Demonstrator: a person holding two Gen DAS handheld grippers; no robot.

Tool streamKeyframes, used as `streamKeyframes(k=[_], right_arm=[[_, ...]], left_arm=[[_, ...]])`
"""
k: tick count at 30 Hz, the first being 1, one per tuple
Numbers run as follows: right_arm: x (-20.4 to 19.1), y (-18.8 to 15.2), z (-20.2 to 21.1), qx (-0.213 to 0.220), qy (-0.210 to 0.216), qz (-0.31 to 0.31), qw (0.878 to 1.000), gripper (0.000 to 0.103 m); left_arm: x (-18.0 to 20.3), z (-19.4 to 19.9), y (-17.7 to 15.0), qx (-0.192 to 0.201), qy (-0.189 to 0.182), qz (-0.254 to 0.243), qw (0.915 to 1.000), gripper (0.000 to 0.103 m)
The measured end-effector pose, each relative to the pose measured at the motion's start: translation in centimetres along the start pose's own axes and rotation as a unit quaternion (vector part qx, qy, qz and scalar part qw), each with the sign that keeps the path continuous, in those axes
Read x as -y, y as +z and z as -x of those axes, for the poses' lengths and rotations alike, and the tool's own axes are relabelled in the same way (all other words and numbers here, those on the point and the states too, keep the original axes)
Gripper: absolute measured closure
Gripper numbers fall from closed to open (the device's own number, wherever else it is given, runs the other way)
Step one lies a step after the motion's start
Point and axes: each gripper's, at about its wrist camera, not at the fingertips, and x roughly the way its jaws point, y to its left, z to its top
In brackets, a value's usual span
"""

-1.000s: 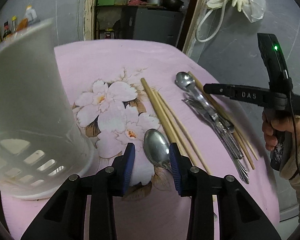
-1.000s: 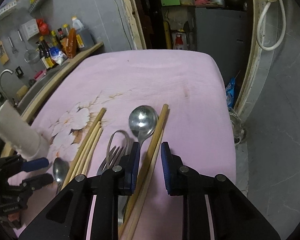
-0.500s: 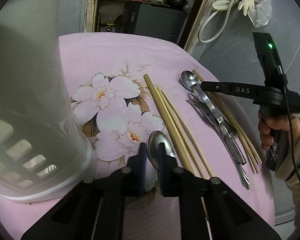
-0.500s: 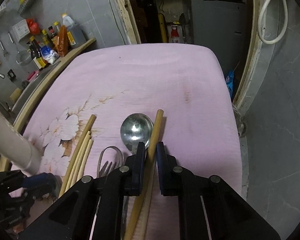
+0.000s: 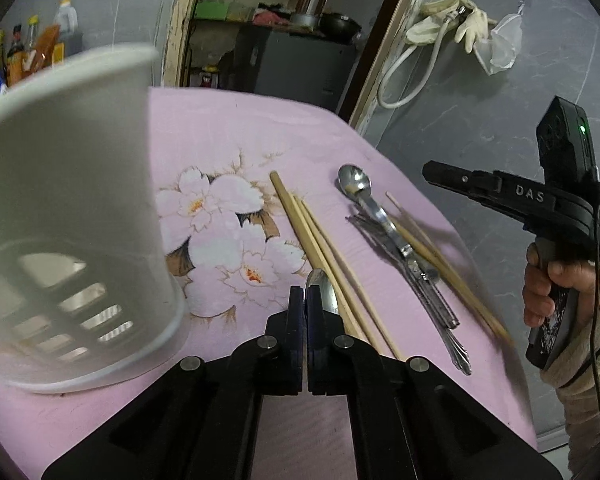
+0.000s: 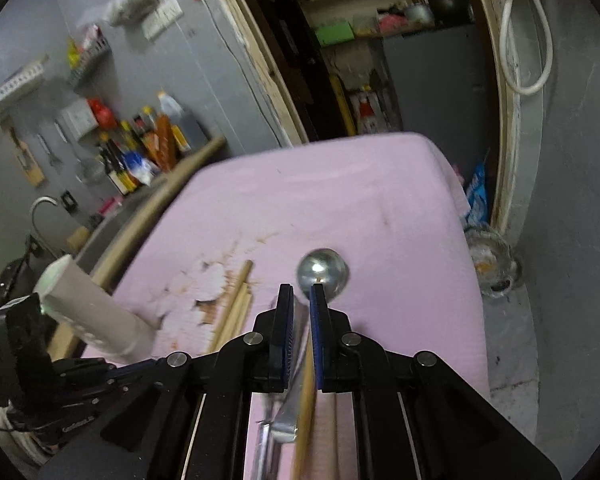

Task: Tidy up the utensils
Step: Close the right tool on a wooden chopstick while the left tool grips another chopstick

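Note:
My left gripper (image 5: pixel 305 296) is shut on a metal spoon (image 5: pixel 320 290) whose bowl sticks out just past the fingertips. The white slotted utensil holder (image 5: pixel 68 216) stands close on its left on the pink flowered tablecloth (image 5: pixel 228 128). My right gripper (image 6: pixel 300 300) is shut on a second spoon (image 6: pixel 322 276) together with a wooden chopstick (image 6: pixel 306 400), lifted above the cloth. More chopsticks (image 5: pixel 320 248) lie in the middle. Forks and chopsticks (image 5: pixel 416 264) lie at the right. The right gripper (image 5: pixel 452 178) also shows in the left wrist view.
The holder also shows in the right wrist view (image 6: pixel 96 312), at the left. The table's right edge drops to a grey floor (image 6: pixel 560 280). A shelf of bottles (image 6: pixel 148 148) lines the left wall. A doorway with cabinets (image 5: pixel 292 60) is behind the table.
Both grippers closed: the left on the near spoon, the right on the far spoon and a chopstick. The right gripper has since lifted and tilted up.

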Motion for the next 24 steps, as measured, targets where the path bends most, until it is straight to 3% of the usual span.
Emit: streamKeyframes(k=[4, 12, 18, 24], right_arm=[[-1.2, -0.5, 0.2, -0.001, -0.002, 0.013, 1.0, 0.097], [-1.2, -1.9, -2.2, -0.069, -0.046, 0.047, 0.995, 0.096], [-0.4, -3.0, -2.4, -0.096, -0.07, 0.061, 0.991, 0.095], [0.3, -3.0, -3.1, -0.113, -0.057, 0.051, 0.991, 0.095]], left_arm=[[0.5, 0.5, -0.3, 0.015, 0.009, -0.011, 0.9998, 0.103], [-0.3, -0.1, -0.6, -0.004, 0.007, 0.013, 0.9999, 0.103], [-0.4, 0.1, -0.7, -0.011, 0.002, 0.016, 0.9998, 0.103], [-0.8, 0.2, -0.9, -0.014, -0.003, 0.019, 0.9997, 0.103]])
